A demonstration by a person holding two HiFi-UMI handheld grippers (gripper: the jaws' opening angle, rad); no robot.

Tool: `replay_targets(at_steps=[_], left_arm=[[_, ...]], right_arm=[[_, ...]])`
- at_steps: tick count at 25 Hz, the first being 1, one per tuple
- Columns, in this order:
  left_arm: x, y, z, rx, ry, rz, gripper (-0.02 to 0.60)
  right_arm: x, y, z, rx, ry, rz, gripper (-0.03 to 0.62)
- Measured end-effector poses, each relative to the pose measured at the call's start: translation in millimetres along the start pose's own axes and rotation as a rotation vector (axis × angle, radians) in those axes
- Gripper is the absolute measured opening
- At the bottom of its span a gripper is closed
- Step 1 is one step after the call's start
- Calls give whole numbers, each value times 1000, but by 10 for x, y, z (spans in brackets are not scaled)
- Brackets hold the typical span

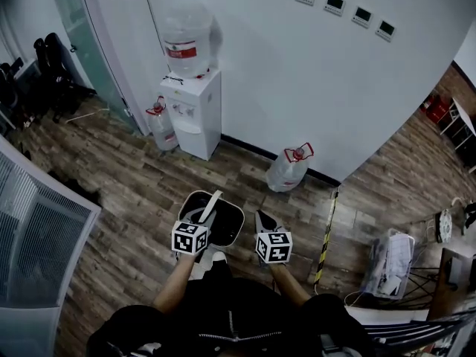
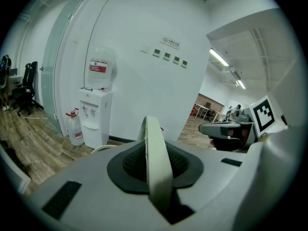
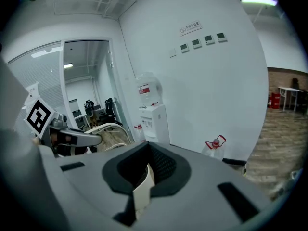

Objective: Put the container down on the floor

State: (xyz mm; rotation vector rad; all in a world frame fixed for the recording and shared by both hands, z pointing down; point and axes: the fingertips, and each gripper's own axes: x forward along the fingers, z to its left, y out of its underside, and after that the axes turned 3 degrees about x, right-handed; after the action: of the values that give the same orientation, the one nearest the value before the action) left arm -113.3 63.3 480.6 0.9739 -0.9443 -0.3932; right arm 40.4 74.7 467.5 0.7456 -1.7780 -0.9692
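Note:
In the head view a black container [image 1: 225, 227] with a pale rim hangs just in front of the person's legs, over the wooden floor [image 1: 134, 199]. Its white handle [image 1: 211, 204] stands up out of my left gripper [image 1: 202, 218], which is shut on it. The same white band [image 2: 155, 153] fills the jaw gap in the left gripper view. My right gripper [image 1: 262, 220] sits beside the container's right rim, its jaws together in a point with nothing held. From the right gripper view the left gripper [image 3: 91, 138] and the curved handle [image 3: 111, 126] show at the left.
A water dispenser [image 1: 192, 110] stands against the white wall, with one water bottle [image 1: 162, 125] to its left and another [image 1: 288, 168] on the floor further right. A yellow-black striped strip [image 1: 325, 236] lies at the right. Office chairs [image 1: 52, 65] stand far left and a grey partition [image 1: 37, 236] near left.

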Motion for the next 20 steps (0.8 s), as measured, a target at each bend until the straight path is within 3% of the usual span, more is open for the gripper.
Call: replay_targets(at_steps=[20], left_arm=[[392,-379,1036,19,55,26,67]], right_arm=[[1009,-372,291,8,35,23,11]])
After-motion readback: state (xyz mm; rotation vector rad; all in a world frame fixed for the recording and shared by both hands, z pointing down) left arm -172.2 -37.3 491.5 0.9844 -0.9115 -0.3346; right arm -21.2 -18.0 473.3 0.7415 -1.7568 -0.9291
